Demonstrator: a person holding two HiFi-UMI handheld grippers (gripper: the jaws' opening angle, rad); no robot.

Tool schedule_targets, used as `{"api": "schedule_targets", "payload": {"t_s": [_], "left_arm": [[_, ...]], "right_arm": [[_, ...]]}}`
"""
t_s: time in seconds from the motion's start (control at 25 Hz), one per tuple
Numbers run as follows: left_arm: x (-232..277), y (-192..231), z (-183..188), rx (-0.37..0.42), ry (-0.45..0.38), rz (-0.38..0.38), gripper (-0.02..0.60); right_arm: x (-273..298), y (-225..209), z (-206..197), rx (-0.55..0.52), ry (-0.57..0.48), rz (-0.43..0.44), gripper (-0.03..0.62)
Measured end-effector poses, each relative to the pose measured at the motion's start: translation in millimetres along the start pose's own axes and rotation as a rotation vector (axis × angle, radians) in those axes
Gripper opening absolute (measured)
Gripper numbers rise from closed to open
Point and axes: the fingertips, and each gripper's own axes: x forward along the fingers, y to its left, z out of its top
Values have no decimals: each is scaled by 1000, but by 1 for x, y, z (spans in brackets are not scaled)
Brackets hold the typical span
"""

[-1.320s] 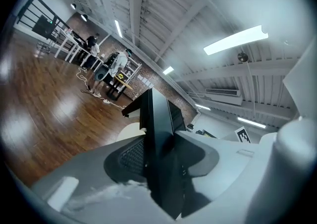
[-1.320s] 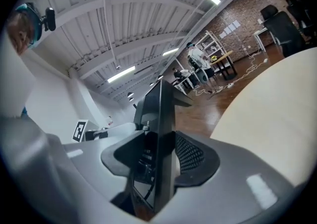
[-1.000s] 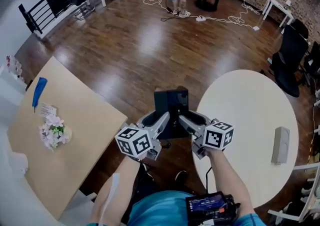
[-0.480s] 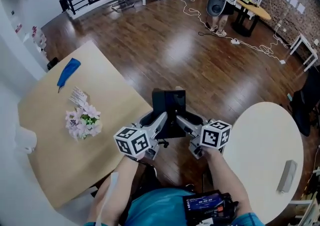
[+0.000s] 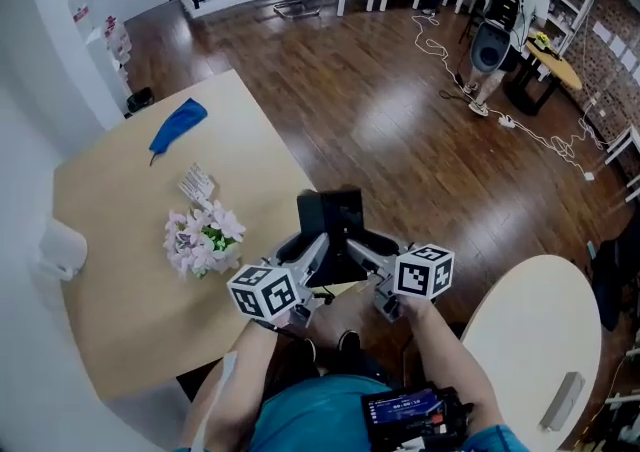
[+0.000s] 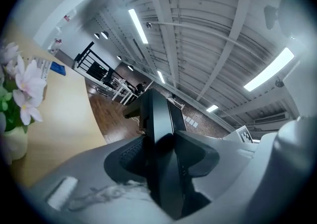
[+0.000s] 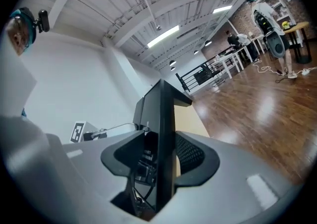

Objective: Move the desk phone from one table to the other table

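The black desk phone [image 5: 334, 223] hangs in the air between both grippers, over the right edge of the square wooden table [image 5: 120, 290]. My left gripper [image 5: 312, 260] is shut on its left side and my right gripper [image 5: 358, 252] is shut on its right side. In the left gripper view the phone [image 6: 157, 139] stands edge-on between the grey jaws, pinched by both pads. The right gripper view shows the phone [image 7: 163, 134] edge-on too, clamped between the jaws, with cords hanging below it.
On the wooden table stand a pot of pale flowers [image 5: 203, 238], a card [image 5: 196, 182], a blue cloth [image 5: 178, 125] and a white roll [image 5: 62, 248]. The round white table [image 5: 530, 335] is at lower right, bearing a grey block [image 5: 560, 400]. A person [image 5: 505, 15] stands far back among cables.
Both grippers have carried the phone from the gap beside the round table leftwards to the wooden table's edge. The view has swung left, bringing the flowers nearer.
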Motion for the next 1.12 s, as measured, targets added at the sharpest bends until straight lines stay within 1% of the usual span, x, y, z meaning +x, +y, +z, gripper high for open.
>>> {"api": "schedule_targets", "payload": {"t_s": [0.12,0.36,0.48,0.64,0.76,0.92,1.12], "left_arm": [[-8,27,0,-32,-30,68,183],[-17,73,-5,-77,-60,207,183],[-19,93,-9,-100,-70,273,183],[-21,120,-21,-133,-67,341,184],[-21,138,-32,-168,-55,382,184],[-23,159,-49,-189,-33,426,186],[-22,174,-71,-240,-12,452,186]], "right_arm": [[28,-3,-7,6,47,47,183],[76,-13,-24,31,155,145,183],[97,-20,-31,47,204,190,183],[121,-31,-47,65,273,232,184],[135,-41,-62,92,310,242,184],[150,-53,-83,123,361,249,186],[157,-65,-103,145,397,224,187]]}}
